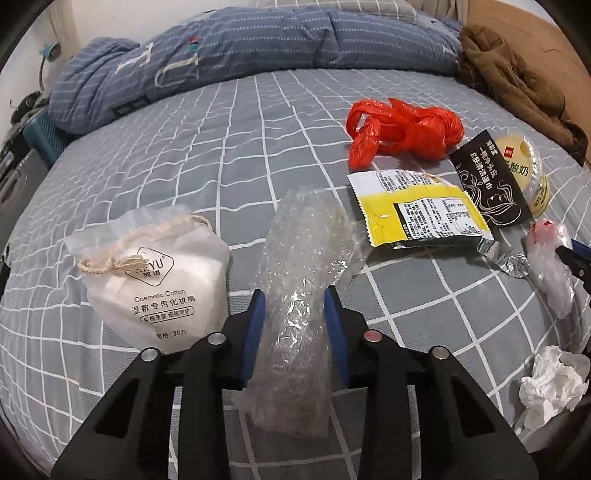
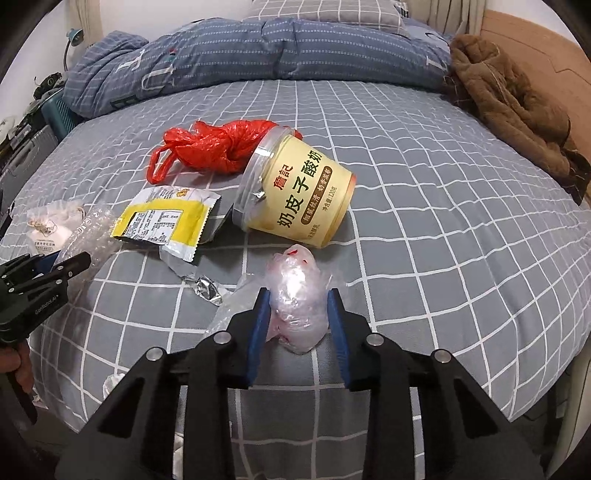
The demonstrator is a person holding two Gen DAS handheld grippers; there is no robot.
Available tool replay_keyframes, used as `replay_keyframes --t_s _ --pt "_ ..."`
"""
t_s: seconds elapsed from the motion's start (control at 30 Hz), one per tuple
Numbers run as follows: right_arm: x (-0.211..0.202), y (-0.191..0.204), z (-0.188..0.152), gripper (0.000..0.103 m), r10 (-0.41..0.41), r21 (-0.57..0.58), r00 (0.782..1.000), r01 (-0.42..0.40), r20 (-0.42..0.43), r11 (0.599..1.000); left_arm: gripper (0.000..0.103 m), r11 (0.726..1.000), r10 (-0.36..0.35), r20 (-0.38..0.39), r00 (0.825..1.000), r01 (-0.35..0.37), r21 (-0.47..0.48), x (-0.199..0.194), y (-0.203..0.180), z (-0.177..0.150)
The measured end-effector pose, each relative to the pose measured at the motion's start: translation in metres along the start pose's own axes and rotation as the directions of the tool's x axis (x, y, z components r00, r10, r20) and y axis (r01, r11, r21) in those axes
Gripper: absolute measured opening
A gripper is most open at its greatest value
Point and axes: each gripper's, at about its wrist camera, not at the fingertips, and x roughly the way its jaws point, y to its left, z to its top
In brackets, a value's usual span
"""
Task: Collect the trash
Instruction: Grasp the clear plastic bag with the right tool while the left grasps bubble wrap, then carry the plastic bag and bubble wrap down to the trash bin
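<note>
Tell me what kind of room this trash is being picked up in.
Most likely a bedroom: the litter lies on a bed with a grey checked sheet, a rolled blue quilt lies across its far end with a pillow behind it, and a wooden headboard stands beside it.

You see a grey bedsheet with a white grid, a crumpled red plastic bag, a yellow-and-white foil snack wrapper and a cream-yellow yoghurt tub with dark green lettering.
</note>
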Motion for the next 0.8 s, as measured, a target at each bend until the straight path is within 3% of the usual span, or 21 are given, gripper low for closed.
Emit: replay_keyframes --t_s 0.13,0.8 --pt "-0.007 0.001 0.001 0.030 -0.004 -0.003 1.000 0.005 0.021 1.000 0.026 1.000 -0.001 0.020 1.000 0.002 -0.021 -0.009 0.002 0.002" --pt "-0.062 0.016 0.000 0.030 0.022 -0.015 0.985 -0.019 0.173 1.000 0.026 0.989 -0.014 0.129 0.991 0.033 -0.147 -0.083 0.012 -0.009"
